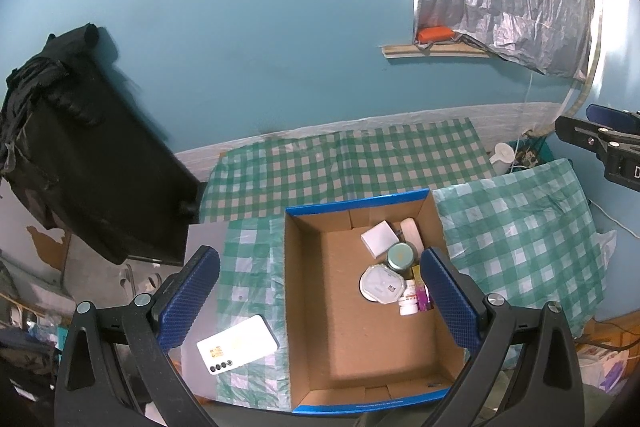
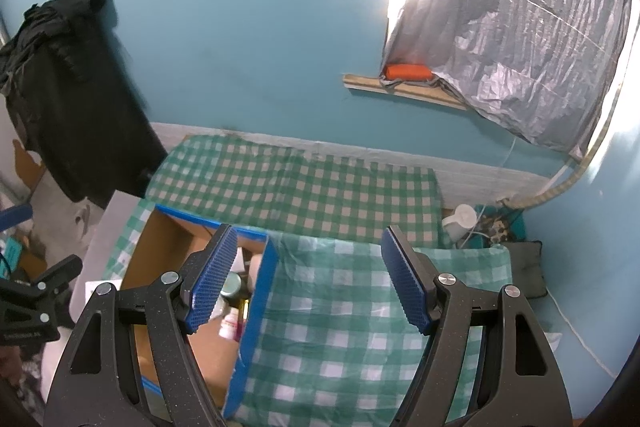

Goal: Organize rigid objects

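both tools tilt downward with jaws wide and empty, left tool [image 1: 320, 301] over the cardboard box [image 1: 308, 307], right tool [image 2: 308, 277] beside it.

This looks like a lived-in room of a home, not a workplace. Teal-painted walls [image 1: 240, 27] surround a bed or mattress under a green-and-white checked sheet [image 2: 300, 187], with a matching checked pillow [image 1: 516, 235] beside it and dark clothing [image 1: 80, 147] hanging at the left. A window is covered with crinkled silver sheeting [image 2: 520, 47] above a wooden ledge [image 2: 404, 89], and a white electric kettle [image 2: 460, 223] stands in the corner among cables.
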The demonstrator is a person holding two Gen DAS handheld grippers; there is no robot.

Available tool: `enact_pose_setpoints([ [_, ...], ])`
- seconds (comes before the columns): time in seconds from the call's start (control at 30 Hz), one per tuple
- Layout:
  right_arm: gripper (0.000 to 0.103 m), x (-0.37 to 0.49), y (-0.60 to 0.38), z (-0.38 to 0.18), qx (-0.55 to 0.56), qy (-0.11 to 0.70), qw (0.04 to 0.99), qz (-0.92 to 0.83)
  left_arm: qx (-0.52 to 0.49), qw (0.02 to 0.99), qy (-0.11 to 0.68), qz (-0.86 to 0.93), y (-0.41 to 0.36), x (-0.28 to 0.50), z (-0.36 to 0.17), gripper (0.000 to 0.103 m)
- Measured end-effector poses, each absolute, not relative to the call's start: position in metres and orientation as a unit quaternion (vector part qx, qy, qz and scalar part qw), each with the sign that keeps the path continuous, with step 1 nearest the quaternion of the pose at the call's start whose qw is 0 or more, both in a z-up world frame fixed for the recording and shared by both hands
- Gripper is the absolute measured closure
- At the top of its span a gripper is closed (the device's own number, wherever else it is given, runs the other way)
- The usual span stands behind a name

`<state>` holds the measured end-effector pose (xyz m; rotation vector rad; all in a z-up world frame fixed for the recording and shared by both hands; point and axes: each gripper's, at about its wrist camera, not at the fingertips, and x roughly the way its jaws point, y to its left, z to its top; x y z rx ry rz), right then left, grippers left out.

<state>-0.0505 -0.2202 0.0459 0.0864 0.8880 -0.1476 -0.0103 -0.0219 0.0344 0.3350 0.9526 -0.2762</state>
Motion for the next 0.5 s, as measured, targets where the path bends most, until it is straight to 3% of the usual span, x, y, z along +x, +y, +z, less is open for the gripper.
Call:
enact_pose_setpoints([
  [0.5,0.029,-0.0461,-0.2191,0.0449,0.041,0.429,0.900,-0.069,0.158,0.867,0.454,-0.128,-0.0253,-0.0056,0.0356,0.002],
])
